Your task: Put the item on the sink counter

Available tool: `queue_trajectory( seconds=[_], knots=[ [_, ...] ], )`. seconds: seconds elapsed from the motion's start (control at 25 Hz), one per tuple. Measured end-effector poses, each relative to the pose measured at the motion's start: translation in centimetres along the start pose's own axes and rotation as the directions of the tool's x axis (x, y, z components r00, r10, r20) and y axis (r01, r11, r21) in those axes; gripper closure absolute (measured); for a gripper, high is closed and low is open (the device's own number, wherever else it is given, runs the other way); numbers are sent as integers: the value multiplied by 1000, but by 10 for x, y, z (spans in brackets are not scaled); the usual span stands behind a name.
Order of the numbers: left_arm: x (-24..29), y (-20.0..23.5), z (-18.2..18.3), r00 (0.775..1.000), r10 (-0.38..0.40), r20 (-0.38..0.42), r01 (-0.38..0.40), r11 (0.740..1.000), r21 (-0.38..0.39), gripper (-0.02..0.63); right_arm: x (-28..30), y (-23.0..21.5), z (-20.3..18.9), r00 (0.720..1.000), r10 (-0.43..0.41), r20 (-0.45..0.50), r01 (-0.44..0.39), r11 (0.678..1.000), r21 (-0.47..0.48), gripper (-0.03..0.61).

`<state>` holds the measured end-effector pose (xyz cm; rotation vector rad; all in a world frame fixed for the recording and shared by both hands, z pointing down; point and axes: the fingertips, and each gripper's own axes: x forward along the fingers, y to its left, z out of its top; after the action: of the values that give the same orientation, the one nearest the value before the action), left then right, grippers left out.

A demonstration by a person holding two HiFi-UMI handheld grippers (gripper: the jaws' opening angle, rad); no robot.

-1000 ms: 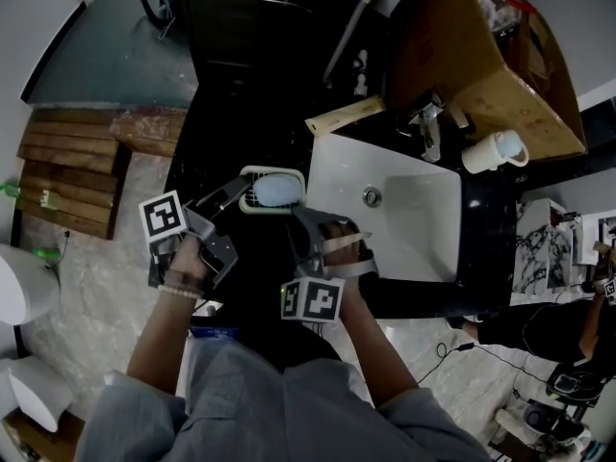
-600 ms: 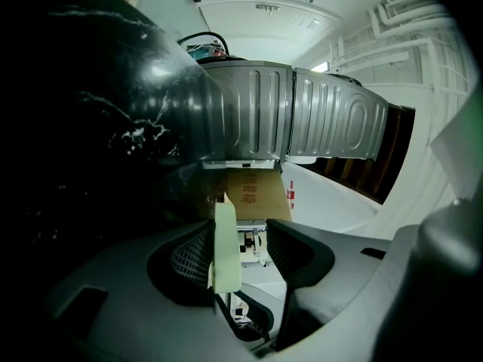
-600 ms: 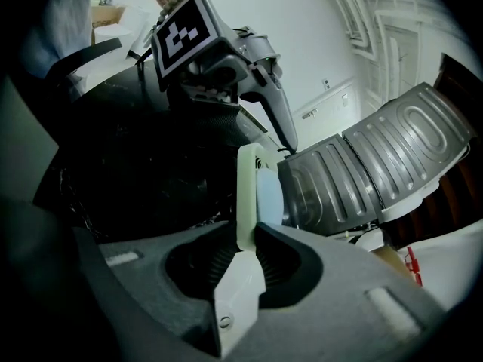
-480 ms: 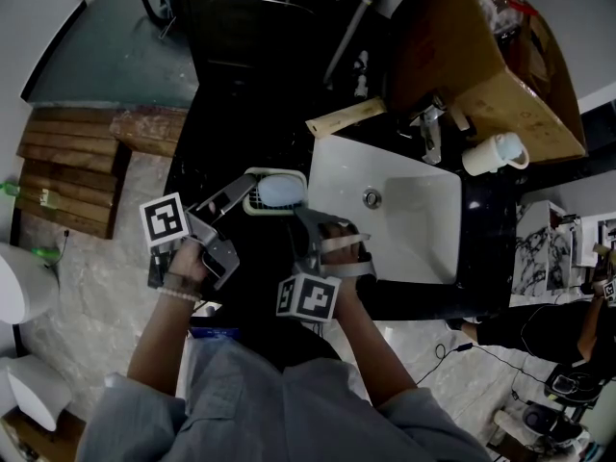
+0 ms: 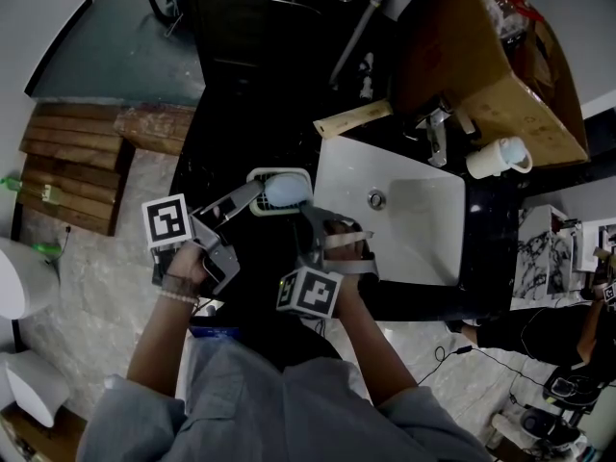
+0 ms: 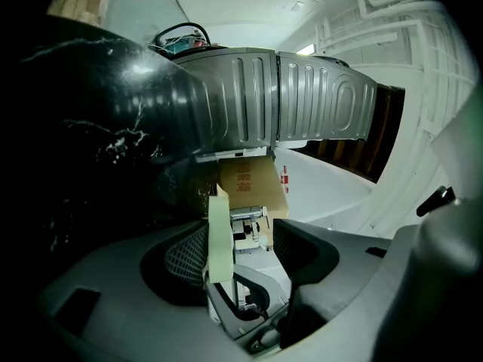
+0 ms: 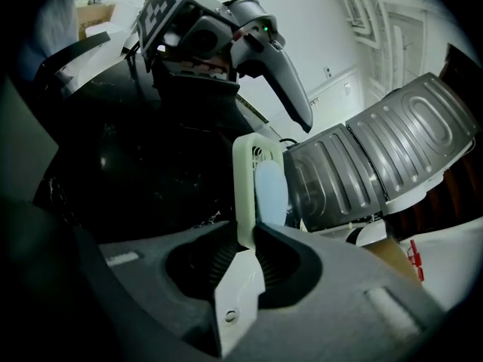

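A pale green soap dish point(image 5: 258, 203) with a blue soap point(image 5: 286, 189) hovers over the black marble counter point(image 5: 226, 147), just left of the sink. My right gripper point(image 5: 310, 218) is shut on the dish's near rim point(image 7: 245, 194), and the soap point(image 7: 270, 187) stands right beside its pads. My left gripper point(image 5: 248, 195) is at the dish's left end and its jaws are opening. The rim point(image 6: 219, 236) stands between them, close to the left pad and with a gap to the right one. The left gripper's finger point(image 7: 290, 89) reaches over the dish in the right gripper view.
A white sink basin point(image 5: 414, 248) with a tap point(image 5: 438, 133) lies right of the dish. A white mug point(image 5: 496, 157) and a cardboard box point(image 5: 500, 75) sit behind it. A wooden strip point(image 5: 351, 118) lies at the basin's far corner. A grey ribbed panel point(image 6: 302, 96) is beyond.
The left gripper's jaws have spread apart and come off the dish rim. The dish, still in the right gripper, has shifted slightly away from me.
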<state>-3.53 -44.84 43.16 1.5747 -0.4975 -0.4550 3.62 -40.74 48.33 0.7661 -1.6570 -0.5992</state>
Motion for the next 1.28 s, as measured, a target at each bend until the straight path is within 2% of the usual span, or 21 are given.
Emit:
queue_trajectory(
  seconds=[0.64,0.76,0.96,1.08,1.28],
  knots=[
    [-18,-3,1,1000,-5,-18,5,1000,24,365,11,-1,0,998,11,-66,-9,999,35,508],
    [-25,-6,3,1000,-6,-10,6,999,48,365,15,-1,3,998,10,-55,-7,998,55,545],
    [-39,-11,10,1000,-16,3,15,997,77,365,12,-8,5,996,5,-90,-2,999,40,551],
    [-46,-12,11,1000,-11,3,11,995,94,365,11,-9,8,997,5,-71,1,997,74,552],
    [-55,-14,9,999,45,-10,-43,982,181,369,3,-12,13,1000,-23,-18,26,982,186,552]
  ],
)
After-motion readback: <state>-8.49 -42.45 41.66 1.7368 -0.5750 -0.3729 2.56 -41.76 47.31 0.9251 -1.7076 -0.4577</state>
